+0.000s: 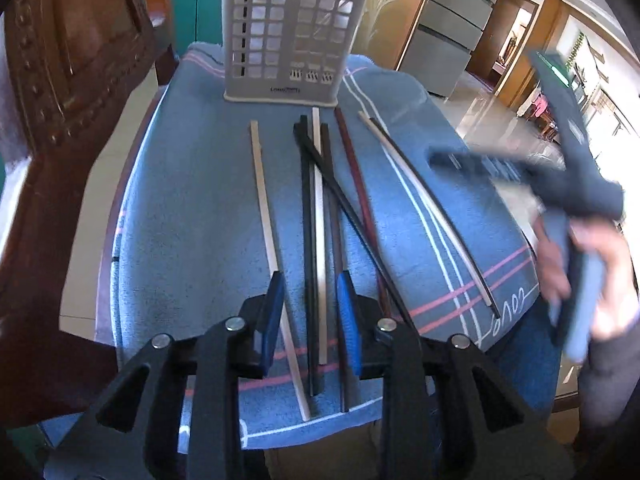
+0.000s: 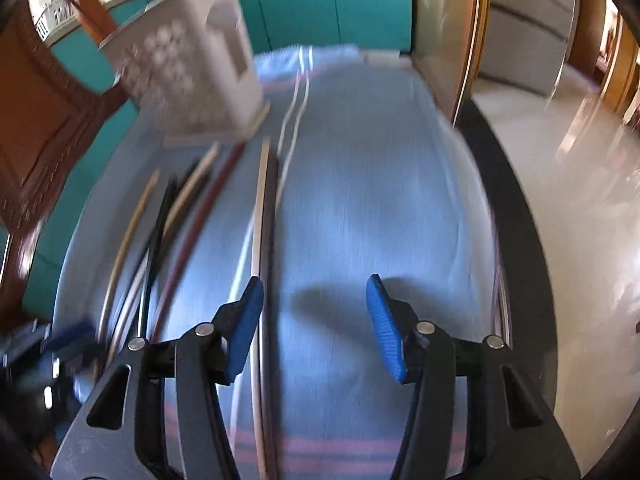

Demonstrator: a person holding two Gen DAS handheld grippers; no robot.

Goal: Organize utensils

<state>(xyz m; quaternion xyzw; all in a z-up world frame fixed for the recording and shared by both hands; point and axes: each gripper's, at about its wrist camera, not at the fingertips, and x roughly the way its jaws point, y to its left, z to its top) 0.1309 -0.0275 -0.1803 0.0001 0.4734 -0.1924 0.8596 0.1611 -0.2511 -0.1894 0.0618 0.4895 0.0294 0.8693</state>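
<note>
A grey slotted holder (image 1: 294, 40) stands upright at the far end of a blue striped towel (image 1: 192, 200). In front of the holder lie the chopsticks (image 1: 320, 208), their long axes running from the holder toward the near edge of the towel. A pale one (image 1: 266, 208) lies alone to the left; several dark, pale and reddish ones overlap in the middle; a pale and dark pair (image 2: 264, 240) lies to the right, slanting away from the holder.

The left gripper (image 1: 311, 312) hangs over the near ends of the middle bunch, jaws partly open, gripping nothing. The right gripper (image 2: 316, 328) is about half open and empty, with bare towel between its pads (image 2: 386, 332) and the right-hand pair just beside its left pad.
</note>
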